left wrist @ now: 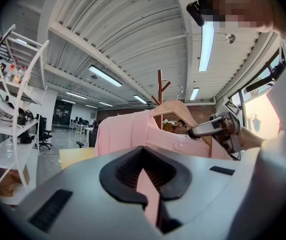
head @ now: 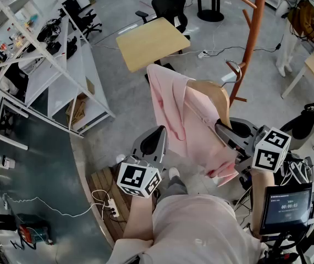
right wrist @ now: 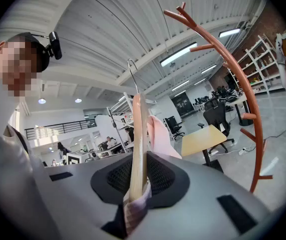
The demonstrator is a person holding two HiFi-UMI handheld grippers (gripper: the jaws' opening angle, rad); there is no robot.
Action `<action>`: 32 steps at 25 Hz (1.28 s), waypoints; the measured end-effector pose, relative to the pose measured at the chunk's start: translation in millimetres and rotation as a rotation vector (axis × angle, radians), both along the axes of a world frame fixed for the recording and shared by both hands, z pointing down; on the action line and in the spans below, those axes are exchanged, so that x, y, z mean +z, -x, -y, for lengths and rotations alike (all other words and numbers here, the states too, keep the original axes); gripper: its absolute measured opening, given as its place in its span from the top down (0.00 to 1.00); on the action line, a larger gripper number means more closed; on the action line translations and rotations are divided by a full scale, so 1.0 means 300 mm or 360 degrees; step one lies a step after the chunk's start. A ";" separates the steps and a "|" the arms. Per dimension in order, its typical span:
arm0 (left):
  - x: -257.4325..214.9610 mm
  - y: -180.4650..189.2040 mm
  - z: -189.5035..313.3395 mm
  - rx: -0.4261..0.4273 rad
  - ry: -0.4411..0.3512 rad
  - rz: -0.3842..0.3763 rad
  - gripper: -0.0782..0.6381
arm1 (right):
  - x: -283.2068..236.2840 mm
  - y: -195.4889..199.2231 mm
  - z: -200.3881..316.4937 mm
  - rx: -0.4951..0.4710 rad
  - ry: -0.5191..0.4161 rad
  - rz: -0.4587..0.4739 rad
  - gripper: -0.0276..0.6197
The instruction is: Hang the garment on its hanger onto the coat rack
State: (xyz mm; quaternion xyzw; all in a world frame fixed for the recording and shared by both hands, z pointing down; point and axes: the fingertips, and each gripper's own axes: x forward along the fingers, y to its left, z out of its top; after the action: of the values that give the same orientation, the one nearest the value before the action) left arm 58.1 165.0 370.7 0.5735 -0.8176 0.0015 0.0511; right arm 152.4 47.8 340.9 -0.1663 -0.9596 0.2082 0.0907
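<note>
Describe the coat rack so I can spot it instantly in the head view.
Find the square pale-wood table near the top middle; the coat rack stands just to its right, beyond the pink garment on its hanger. It is a slim rust-orange pole with short pegs angling upward like branches, unlike the white shelving far left.

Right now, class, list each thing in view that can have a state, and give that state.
coat rack: upright, visible pegs bare.
hanger: held in the air, not on the coat rack.
garment: draped over the hanger.
left gripper: fingers shut on the garment.
right gripper: fingers shut on the hanger.
</note>
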 end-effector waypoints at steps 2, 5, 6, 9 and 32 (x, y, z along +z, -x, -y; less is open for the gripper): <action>-0.018 0.089 0.020 0.0020 -0.0010 -0.0008 0.88 | -0.007 0.065 0.010 0.0016 0.0015 -0.0009 0.87; -0.031 0.246 0.059 0.0088 -0.0001 0.0002 0.88 | -0.006 0.186 0.029 0.0058 0.0020 -0.0015 0.87; -0.028 0.303 0.074 0.0121 0.0006 0.0008 0.88 | 0.000 0.231 0.038 0.0082 0.0019 -0.0014 0.87; -0.019 0.453 0.120 0.0213 0.0020 0.0015 0.88 | 0.013 0.347 0.071 0.0185 0.0034 -0.0001 0.87; 0.012 0.691 0.425 0.0340 0.0054 -0.0018 0.88 | 0.043 0.673 0.345 0.0396 0.0183 0.0003 0.87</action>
State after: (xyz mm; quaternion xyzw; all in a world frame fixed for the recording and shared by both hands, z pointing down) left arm -149.0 37.6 374.2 0.6563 -0.7515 0.0176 0.0652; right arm -49.6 -55.7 353.9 -0.0511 -0.9594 0.2723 0.0537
